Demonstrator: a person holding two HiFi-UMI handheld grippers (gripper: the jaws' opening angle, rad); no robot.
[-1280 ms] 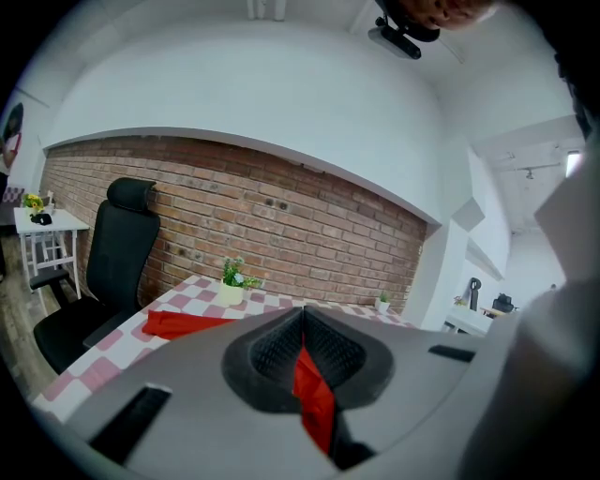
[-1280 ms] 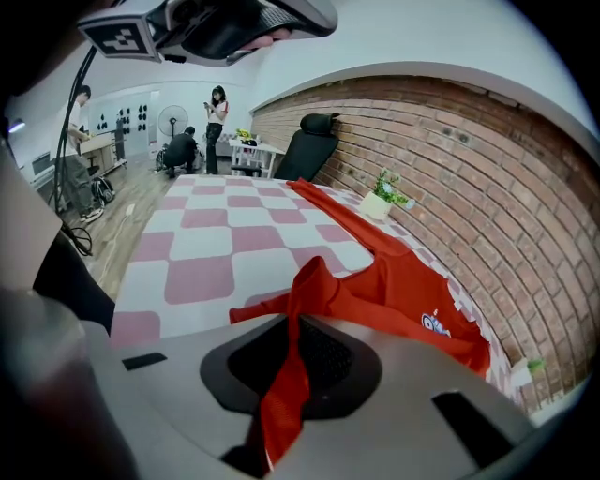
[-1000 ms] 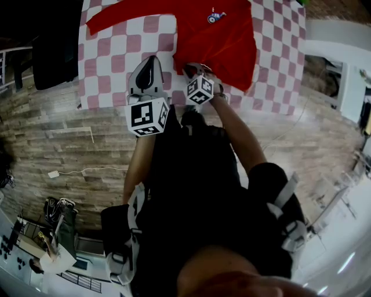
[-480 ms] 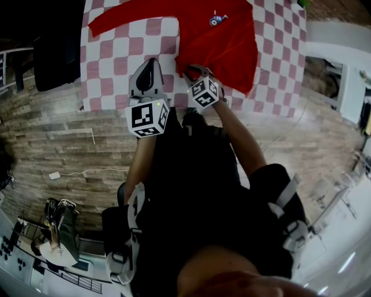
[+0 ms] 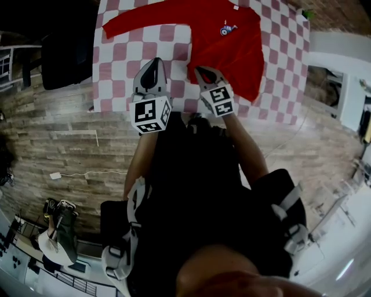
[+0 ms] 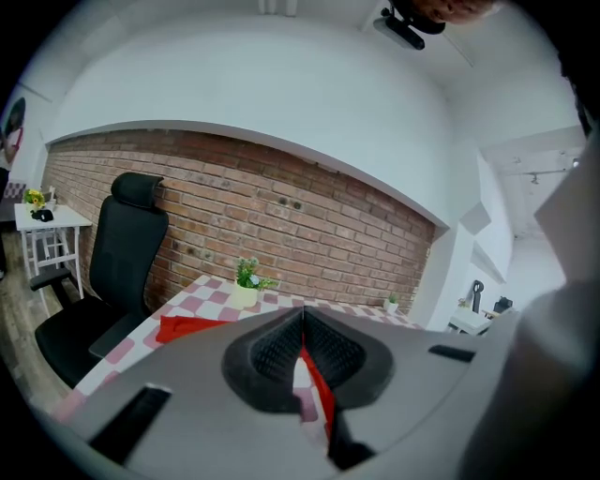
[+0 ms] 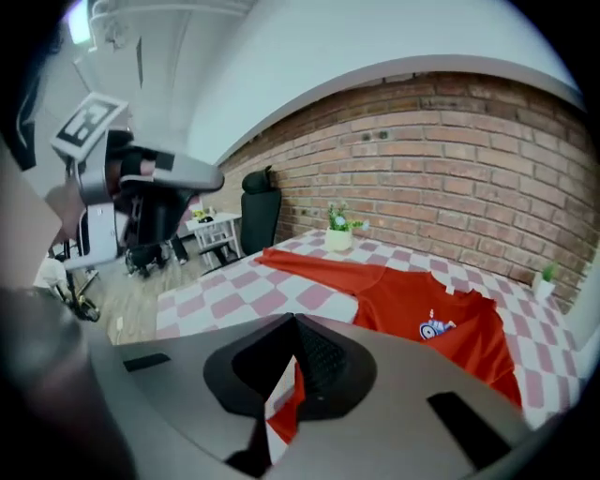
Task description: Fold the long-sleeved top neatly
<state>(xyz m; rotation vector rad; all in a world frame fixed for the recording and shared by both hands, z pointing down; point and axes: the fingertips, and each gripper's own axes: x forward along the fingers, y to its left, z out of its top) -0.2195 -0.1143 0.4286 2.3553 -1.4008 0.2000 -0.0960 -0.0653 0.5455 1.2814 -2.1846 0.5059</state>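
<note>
Closest in: two bare arms (image 5: 139, 156) stretching forward from a body in black, a claw in each hand. On the back of each claw, a cube (image 5: 152, 115) with black and white squares.

Next, the left claw (image 6: 303, 319): pressed tight together, holding nothing. Up over bare pink and white checks of the counter (image 5: 119, 64), just left of the red cloth and apart from it. Pointing nearly level.

Beside it, a bit to the right, the right claw (image 7: 292, 323): just snapped shut, now pinching the near left corner of the long-sleeved top (image 5: 232, 55). A thin strip of red cloth right at the tips and down through the slit under them. Tipped down toward the counter.

Then the long-sleeved top itself: bright red, lying on the right half of the counter, bottom edge near, neck far. Mostly flat. One sleeve (image 5: 145, 17) stretched out straight to the left along the far side of the counter. A small blue and white picture (image 5: 228, 27) on the chest, face up.

Farther on, at the far edge of the counter, a little green plant (image 7: 338, 230) in a pale pot. Off the left side, a black chair (image 6: 127, 244) on the wooden floor (image 5: 64, 145). Farthest of all, a brick wall (image 7: 450, 159).
</note>
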